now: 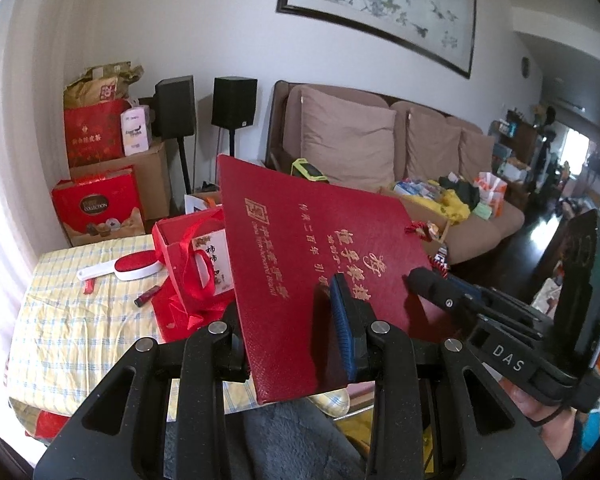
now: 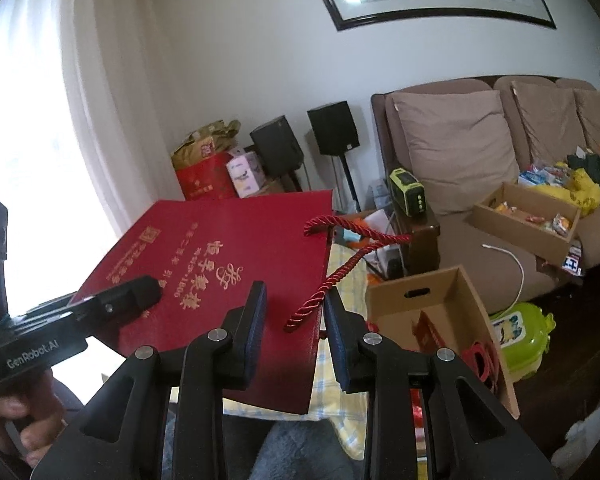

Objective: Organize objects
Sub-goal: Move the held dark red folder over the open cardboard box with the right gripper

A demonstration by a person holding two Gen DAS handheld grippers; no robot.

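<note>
Two hand-held grippers pinch one flat red gift bag (image 1: 320, 248), lifted above the desk (image 1: 72, 320): left hand-held gripper (image 1: 288, 344) clamps its lower edge, right hand-held gripper (image 2: 294, 328) its rope-handled (image 2: 328, 276) rim. Beyond: open cardboard box (image 2: 460, 300), sofa (image 2: 480, 184).

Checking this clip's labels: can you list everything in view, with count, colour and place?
flat gift bag: 1, dark red, held by both grippers
small gift bag: 1, red, standing on table
lint brush: 1, white and red, on table
table: 1, yellow check cloth
cardboard box: 1, brown, right of table
speakers: 2, black, by wall
sofa: 1, brown, behind
left gripper: 1, black, jaws shut on flat gift bag
right gripper: 1, black, same
</note>
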